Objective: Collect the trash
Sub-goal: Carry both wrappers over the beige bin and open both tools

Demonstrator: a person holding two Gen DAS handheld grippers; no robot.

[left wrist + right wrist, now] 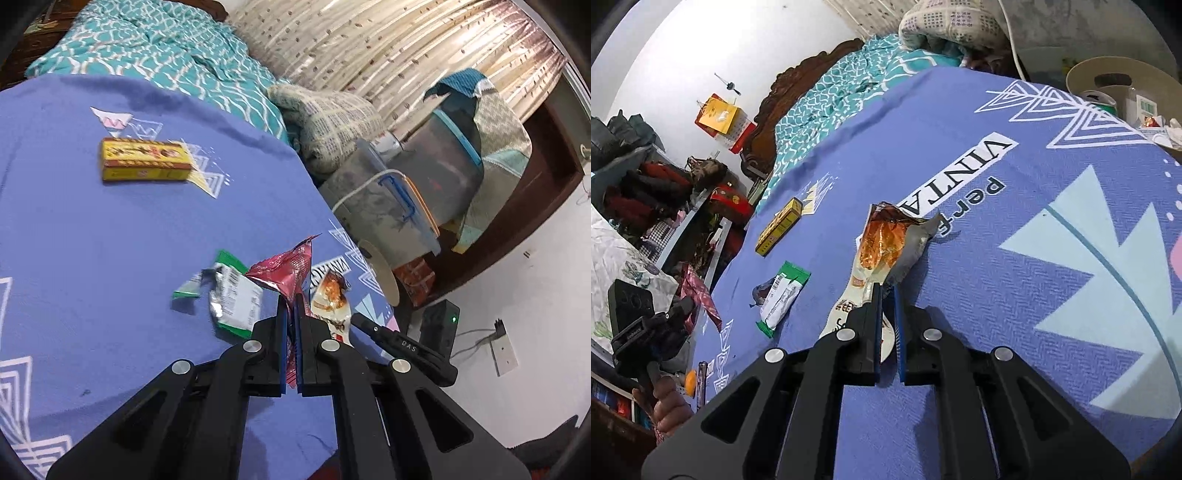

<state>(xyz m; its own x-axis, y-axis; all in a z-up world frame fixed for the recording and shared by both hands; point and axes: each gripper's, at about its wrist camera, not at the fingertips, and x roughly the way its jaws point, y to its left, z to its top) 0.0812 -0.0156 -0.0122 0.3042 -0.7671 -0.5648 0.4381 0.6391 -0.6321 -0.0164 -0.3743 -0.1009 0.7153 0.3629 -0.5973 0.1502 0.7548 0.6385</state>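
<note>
My left gripper is shut on a crumpled red wrapper, which sticks up from its jaws above the blue bedsheet. A green and white wrapper lies just left of it, and an orange and white wrapper just right. In the right wrist view my right gripper hovers low over the near end of that orange and white wrapper. Its jaws stand a narrow gap apart, with the wrapper's white end showing between them and not pinched. The left gripper with the red wrapper shows at the left.
A yellow box lies further up the bed. A teal quilt is bunched at the head. Storage boxes and a pale disc crowd the bed's far edge. A hand grips the left handle.
</note>
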